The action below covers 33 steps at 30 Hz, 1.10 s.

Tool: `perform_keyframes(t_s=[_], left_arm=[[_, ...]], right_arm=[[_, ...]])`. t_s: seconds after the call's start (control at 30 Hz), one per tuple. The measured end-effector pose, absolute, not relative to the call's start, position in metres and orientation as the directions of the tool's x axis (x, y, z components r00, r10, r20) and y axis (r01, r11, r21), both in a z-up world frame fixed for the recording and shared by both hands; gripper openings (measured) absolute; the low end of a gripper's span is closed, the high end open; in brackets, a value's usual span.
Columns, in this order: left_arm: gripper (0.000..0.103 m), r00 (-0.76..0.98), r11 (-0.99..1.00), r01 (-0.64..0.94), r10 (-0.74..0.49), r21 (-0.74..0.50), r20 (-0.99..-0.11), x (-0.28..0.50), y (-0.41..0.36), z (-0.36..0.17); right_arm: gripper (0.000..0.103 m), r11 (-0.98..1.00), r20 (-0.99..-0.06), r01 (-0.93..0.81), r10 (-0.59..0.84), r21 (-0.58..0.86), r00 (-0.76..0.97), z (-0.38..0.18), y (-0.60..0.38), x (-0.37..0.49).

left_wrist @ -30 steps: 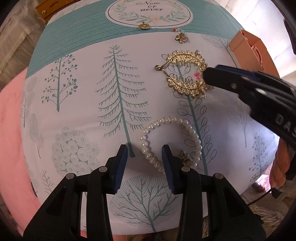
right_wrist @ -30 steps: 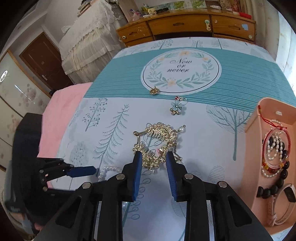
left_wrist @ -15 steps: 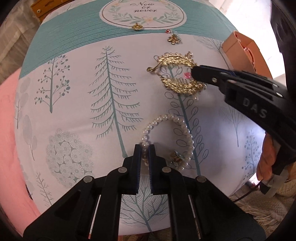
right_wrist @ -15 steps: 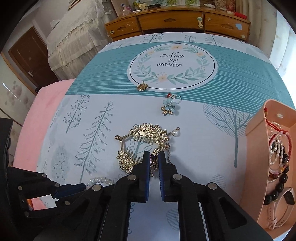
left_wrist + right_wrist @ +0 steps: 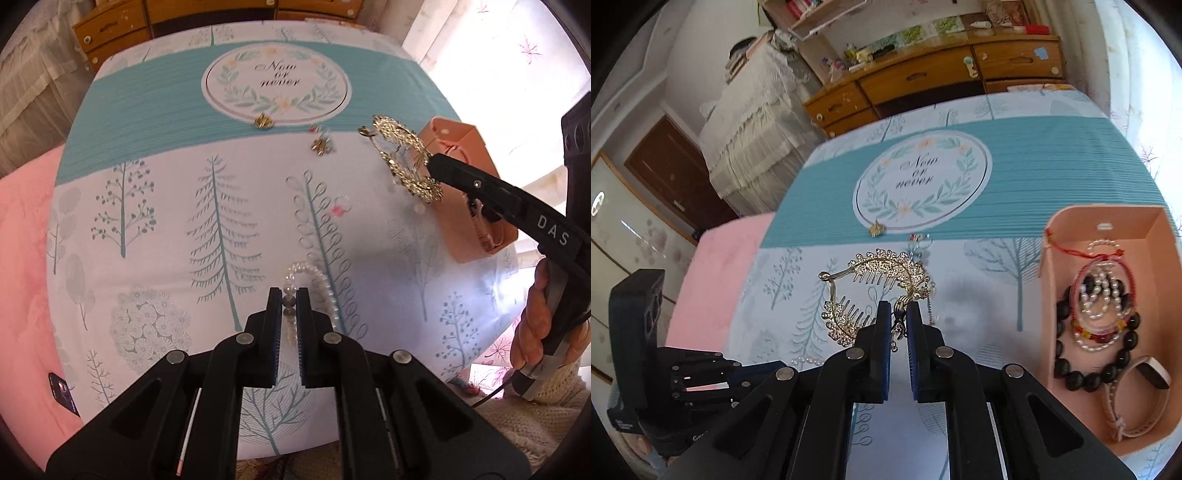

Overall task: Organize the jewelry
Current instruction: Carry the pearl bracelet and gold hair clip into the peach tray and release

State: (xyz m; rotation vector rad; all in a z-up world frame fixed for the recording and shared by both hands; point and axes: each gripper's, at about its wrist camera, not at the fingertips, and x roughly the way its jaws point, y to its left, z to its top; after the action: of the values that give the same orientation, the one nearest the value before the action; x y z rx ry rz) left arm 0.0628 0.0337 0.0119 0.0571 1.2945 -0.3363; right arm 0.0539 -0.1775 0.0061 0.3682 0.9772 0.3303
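Note:
In the left wrist view my left gripper (image 5: 290, 302) is shut on a pearl bracelet (image 5: 319, 282), which hangs from the pads just above the tree-print cloth (image 5: 147, 192). My right gripper (image 5: 895, 314) is shut on a gold hair comb (image 5: 875, 275) and holds it in the air. From the left wrist view, that comb (image 5: 400, 157) hangs in front of the near corner of the pink box (image 5: 467, 221), pinched by the right gripper (image 5: 432, 164). The left gripper (image 5: 775, 365) shows at lower left in the right wrist view, with pearls (image 5: 807, 360) beside it.
The pink box (image 5: 1047, 295) at the right holds several bracelets and a watch band. A small gold charm (image 5: 263, 120), a flower charm (image 5: 322, 144) and a tiny pink piece (image 5: 341, 207) lie on the cloth. Wooden drawers (image 5: 923, 77) stand beyond the table; a hand (image 5: 535, 325) holds the right gripper.
Both grippers closed on their pieces and rose. The pearl bracelet left the cloth, and the gold comb was lifted and carried right toward the pink box.

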Motion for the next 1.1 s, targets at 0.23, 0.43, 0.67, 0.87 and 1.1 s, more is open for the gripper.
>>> perform_keyframes(t_s=[0.23,0.43,0.67,0.87,1.1], left_arm=[[0.005,0.289,0.938,0.315,-0.239,-0.144,-0.927,0.058,-0.002,0.037],[0.005,0.319,0.919,0.367,-0.268,-0.142,-0.909,0.065,-0.044,0.056],[0.005,0.334,0.879,0.447,-0.334,-0.164,-0.881,0.069,-0.106,0.077],[0.005,0.322,0.839,0.514,-0.38,-0.177,-0.867,0.069,-0.158,0.085],[0.005,0.233,0.817,0.539,-0.378,-0.205,-0.896,0.071,-0.198,0.046]], right_arm=[[0.008,0.877,-0.683,-0.05,0.407,0.478,0.606,0.033,-0.231,0.025],[0.008,0.864,-0.659,0.036,0.356,0.503,0.663,0.04,-0.284,0.002],[0.008,0.85,-0.677,0.134,0.301,0.51,0.672,0.024,-0.339,-0.019],[0.008,0.825,-0.691,0.203,0.276,0.527,0.669,0.0,-0.367,-0.034],[0.008,0.788,-0.684,0.257,0.263,0.559,0.681,-0.019,-0.389,-0.037]])
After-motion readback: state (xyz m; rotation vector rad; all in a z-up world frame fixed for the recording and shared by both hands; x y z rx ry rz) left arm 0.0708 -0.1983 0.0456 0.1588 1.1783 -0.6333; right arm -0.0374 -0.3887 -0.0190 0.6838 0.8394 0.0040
